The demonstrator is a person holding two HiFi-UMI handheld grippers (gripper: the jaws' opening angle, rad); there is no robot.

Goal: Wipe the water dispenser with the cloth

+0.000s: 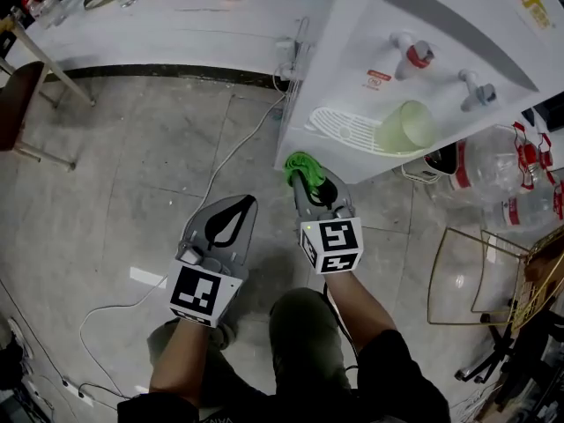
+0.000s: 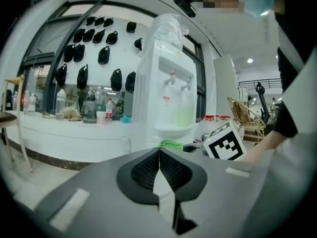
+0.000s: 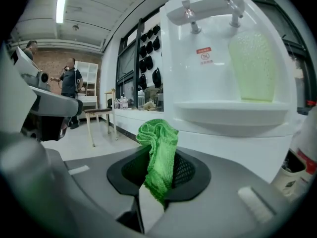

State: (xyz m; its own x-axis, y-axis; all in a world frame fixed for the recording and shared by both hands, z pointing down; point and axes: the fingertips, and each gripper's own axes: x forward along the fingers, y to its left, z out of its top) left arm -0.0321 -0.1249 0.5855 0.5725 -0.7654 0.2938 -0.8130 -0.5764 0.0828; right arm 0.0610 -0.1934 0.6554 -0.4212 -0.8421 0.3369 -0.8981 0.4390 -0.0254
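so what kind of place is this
Probably an office or lab pantry corner: a water dispenser with spare jugs beside it, a long white counter crowded with bottles, and black bags hung in rows above it.

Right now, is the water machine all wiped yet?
Not yet, it seems. Done: the right claw has the green cloth pinched. In hand: the cloth is held near the dispenser front, below its tray. Left: the wiping itself. The left claw is shut and empty.
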